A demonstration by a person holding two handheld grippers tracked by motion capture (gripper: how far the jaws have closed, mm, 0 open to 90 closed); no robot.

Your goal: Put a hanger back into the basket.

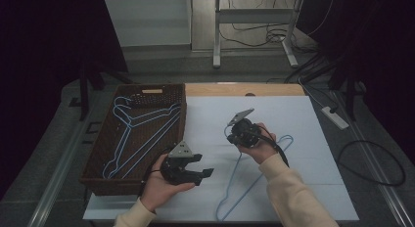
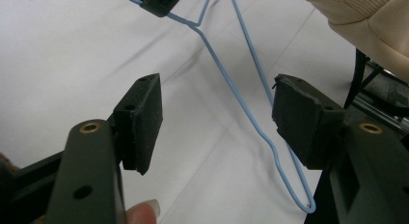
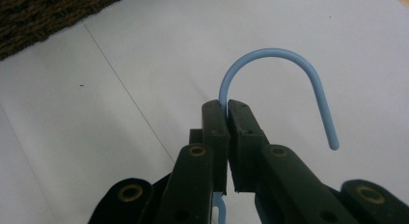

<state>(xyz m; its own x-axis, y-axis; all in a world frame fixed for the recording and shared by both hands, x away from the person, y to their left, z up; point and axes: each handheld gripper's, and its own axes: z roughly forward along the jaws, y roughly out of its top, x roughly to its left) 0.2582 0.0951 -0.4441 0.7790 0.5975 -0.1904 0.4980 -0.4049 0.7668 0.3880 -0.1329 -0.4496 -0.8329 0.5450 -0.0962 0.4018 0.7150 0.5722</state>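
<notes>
A light blue wire hanger (image 1: 230, 184) lies on the white table cover (image 1: 293, 114), with its hook toward the basket. My right gripper (image 1: 232, 135) is shut on the wire just below the hook. In the right gripper view the pads (image 3: 226, 108) pinch the wire and the hook (image 3: 289, 55) arches beyond them. My left gripper (image 1: 204, 166) hovers open near the table's front, to the left of the hanger. In the left gripper view its jaws (image 2: 217, 113) stand wide apart; the hanger's wire (image 2: 241, 101) runs across the gap on the table behind, untouched.
A dark woven basket (image 1: 182, 119) at the table's left holds several more blue hangers (image 1: 137, 124). A white power strip (image 1: 335, 117) and cables lie on the floor at the right. Metal table legs (image 1: 216, 36) stand behind.
</notes>
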